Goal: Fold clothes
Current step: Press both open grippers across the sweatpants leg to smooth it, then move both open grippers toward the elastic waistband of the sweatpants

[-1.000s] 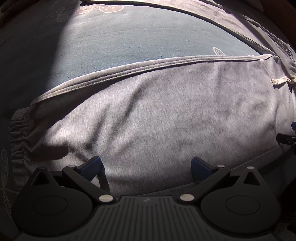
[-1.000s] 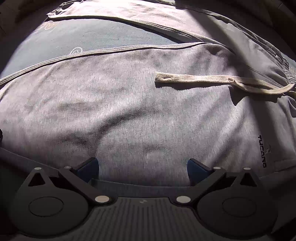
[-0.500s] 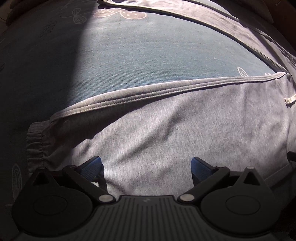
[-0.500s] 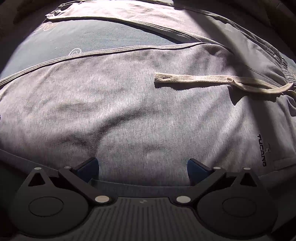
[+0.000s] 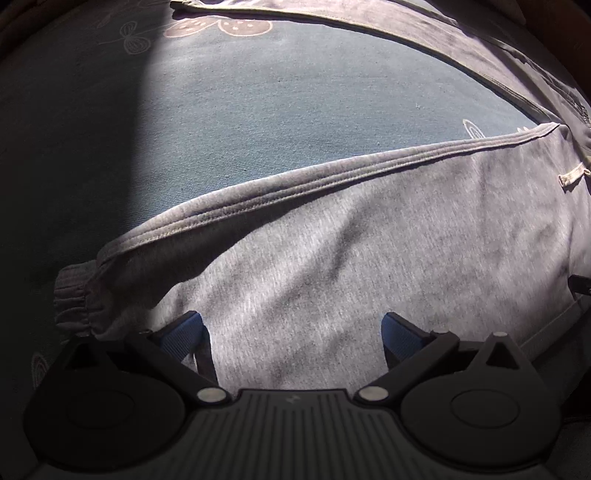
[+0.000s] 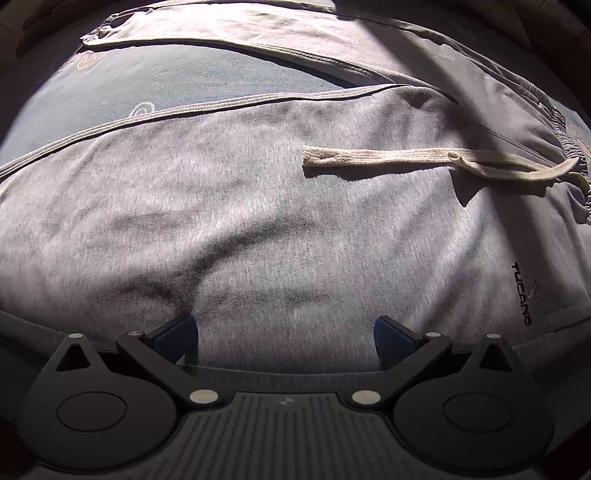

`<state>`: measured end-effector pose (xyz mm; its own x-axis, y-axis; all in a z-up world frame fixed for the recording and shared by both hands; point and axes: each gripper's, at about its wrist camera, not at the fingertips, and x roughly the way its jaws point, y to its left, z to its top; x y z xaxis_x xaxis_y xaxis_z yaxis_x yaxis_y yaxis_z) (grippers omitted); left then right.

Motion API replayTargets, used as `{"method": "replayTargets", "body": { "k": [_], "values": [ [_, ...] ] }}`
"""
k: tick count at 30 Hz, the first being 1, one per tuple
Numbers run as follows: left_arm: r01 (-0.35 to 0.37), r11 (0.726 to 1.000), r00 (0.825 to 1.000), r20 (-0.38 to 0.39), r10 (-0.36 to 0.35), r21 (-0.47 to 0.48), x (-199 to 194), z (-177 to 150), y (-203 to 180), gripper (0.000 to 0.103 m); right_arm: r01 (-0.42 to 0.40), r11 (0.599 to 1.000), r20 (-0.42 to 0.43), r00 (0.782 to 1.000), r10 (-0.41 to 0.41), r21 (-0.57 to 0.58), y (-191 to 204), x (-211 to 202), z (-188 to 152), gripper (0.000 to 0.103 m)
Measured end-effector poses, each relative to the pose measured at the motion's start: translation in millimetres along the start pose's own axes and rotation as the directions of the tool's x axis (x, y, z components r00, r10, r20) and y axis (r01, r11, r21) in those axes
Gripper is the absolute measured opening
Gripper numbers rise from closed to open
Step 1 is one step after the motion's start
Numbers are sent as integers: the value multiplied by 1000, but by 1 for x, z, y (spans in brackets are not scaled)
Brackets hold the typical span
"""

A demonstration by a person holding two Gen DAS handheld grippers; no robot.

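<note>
Grey sweatpants (image 5: 369, 251) lie spread on a blue patterned cover (image 5: 295, 110). In the left wrist view the near leg fills the lower frame, its ribbed cuff (image 5: 74, 299) at the left. My left gripper (image 5: 291, 332) is open, its blue fingertips (image 5: 184, 332) low over the leg fabric. In the right wrist view the sweatpants (image 6: 258, 221) show a cream drawstring (image 6: 406, 158) and a dark "TUCANO" logo (image 6: 522, 291) at the right. My right gripper (image 6: 286, 332) is open over the upper leg. The far leg (image 6: 258, 26) lies across the top.
The blue cover with pale butterfly and flower prints (image 5: 221, 26) shows between the two legs. The elastic waistband (image 6: 569, 140) sits at the far right of the right wrist view. A hard shadow darkens the left of the left wrist view.
The left wrist view has slid back and leftward along the near leg, so the cuff and more of the blue cover show. The right gripper has barely moved.
</note>
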<state>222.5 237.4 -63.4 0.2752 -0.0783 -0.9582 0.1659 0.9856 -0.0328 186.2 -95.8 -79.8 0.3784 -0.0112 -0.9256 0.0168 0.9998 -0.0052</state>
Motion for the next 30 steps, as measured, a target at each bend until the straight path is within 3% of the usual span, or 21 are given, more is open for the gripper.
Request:
{"method": "replayTargets", "body": {
  "k": [3,8,13,15,18,21,27,30],
  "values": [
    [-18,999,1000,-19,19,38,0,2,-6,102,4,1000,16,1000,-4,9,0,-1,-3,103],
    [-46,999,997,-60,44,-26,-3,16,-9,102,1,1000,24,1000,-1,8,-2,-2,-4,103],
    [-100,994,994,-40,98,-33,-19,28,-39,102,-15,1000,-16,1000,15,-11,-5,-7,6,103],
    [-116,993,992,-43,115,-22,-24,30,-54,102,-36,999,33,999,35,1,-16,-20,10,103],
    [-136,990,989,-57,135,-29,-31,34,-80,102,-25,999,143,989,20,33,-52,-43,22,103],
    [-143,989,989,-53,141,-33,-37,39,-105,102,26,997,195,980,-40,74,-102,-49,38,103],
    [-140,990,989,-37,140,0,-36,63,-165,102,118,976,208,966,-155,182,-215,-18,48,103],
    [-122,991,992,-26,123,58,-30,82,-199,102,114,968,168,974,-153,224,-247,-2,37,103]
  ]
}}
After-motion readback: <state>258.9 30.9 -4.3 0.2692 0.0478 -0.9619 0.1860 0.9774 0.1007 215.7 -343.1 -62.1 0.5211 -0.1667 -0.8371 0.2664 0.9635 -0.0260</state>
